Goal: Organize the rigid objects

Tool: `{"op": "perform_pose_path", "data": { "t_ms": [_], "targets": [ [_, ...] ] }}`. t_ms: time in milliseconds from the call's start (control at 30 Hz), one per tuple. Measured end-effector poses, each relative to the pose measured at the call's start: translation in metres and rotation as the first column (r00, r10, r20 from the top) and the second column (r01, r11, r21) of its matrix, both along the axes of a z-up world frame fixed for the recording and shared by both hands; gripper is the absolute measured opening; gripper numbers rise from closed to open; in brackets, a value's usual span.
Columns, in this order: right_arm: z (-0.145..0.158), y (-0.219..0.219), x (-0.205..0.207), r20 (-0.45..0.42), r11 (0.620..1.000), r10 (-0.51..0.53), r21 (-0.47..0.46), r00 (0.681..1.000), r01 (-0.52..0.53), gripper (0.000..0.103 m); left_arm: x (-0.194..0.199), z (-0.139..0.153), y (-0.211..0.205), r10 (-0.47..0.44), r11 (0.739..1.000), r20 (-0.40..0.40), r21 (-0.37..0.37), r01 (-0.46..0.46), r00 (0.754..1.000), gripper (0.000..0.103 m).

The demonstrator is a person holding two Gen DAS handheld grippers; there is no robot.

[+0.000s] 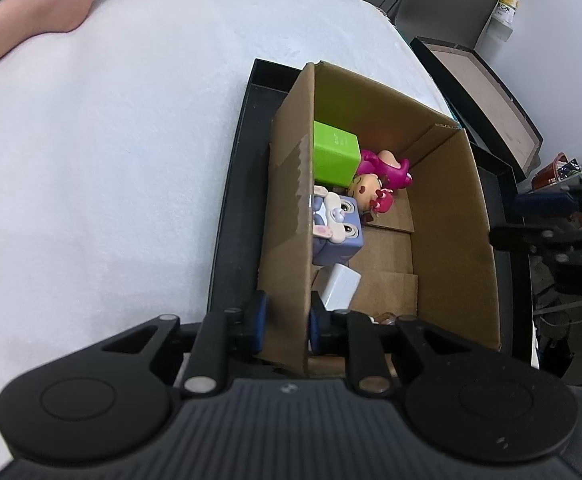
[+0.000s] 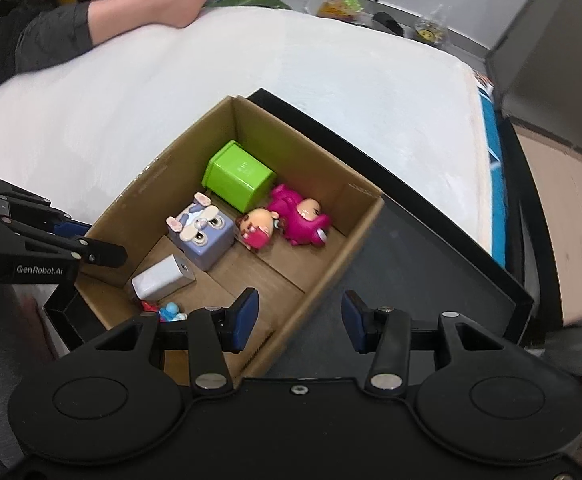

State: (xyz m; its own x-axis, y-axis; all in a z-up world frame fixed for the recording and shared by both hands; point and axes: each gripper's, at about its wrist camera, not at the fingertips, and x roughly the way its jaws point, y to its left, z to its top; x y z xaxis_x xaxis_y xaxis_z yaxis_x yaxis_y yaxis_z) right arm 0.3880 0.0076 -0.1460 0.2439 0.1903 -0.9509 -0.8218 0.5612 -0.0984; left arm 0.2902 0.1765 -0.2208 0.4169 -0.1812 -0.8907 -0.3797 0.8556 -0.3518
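A cardboard box [image 1: 451,216] [image 2: 323,280] stands in a black tray [image 2: 431,248] on the white table. In it lie a green cube [image 2: 239,178] [image 1: 335,152], a purple rabbit cube [image 2: 203,236] [image 1: 337,232], a pink bear figure [image 2: 299,216] [image 1: 387,168], a small doll [image 2: 255,228], a white block [image 2: 163,276] [image 1: 341,286] and a blue-red toy [image 2: 169,310]. My left gripper [image 1: 285,324] is shut on the box's near wall. My right gripper [image 2: 299,320] is open and empty above the box's near corner.
A person's arm [image 2: 139,12] rests on the table's far edge [image 1: 39,8]. Another open box [image 2: 563,216] stands beside the table on the right. Clutter lies behind the table.
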Motion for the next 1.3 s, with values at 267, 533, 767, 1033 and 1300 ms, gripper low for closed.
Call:
{"op": "perform_pose_path", "data": {
  "t_ms": [267, 533, 767, 1033, 1300],
  "targets": [
    [0.011, -0.035, -0.003, -0.024, 0.993, -0.1, 0.064, 0.995, 0.101, 0.053, -0.004, 0.012, -0.005, -0.004, 0.999, -0.004, 0.041, 0.004, 1.0, 0.02],
    [0.022, -0.074, -0.011, -0.03, 0.97, -0.2, 0.132, 0.979, 0.202, 0.055, -0.01, 0.027, -0.012, -0.023, 0.996, 0.008, 0.092, 0.022, 1.0, 0.02],
    [0.034, -0.11, -0.021, -0.036, 0.924, -0.315, 0.218, 0.948, 0.315, 0.066, -0.016, 0.044, -0.02, -0.048, 0.991, 0.004, 0.124, 0.047, 0.999, 0.022],
    [0.048, -0.148, -0.041, -0.056, 0.835, -0.439, 0.343, 0.897, 0.43, 0.085, -0.03, 0.075, -0.038, -0.063, 0.989, 0.05, 0.135, 0.055, 0.997, 0.027],
    [0.066, -0.178, -0.07, -0.013, 0.764, -0.535, 0.42, 0.845, 0.49, 0.099, -0.048, 0.112, -0.053, -0.065, 0.99, 0.131, 0.136, 0.047, 0.989, 0.054]
  ]
}}
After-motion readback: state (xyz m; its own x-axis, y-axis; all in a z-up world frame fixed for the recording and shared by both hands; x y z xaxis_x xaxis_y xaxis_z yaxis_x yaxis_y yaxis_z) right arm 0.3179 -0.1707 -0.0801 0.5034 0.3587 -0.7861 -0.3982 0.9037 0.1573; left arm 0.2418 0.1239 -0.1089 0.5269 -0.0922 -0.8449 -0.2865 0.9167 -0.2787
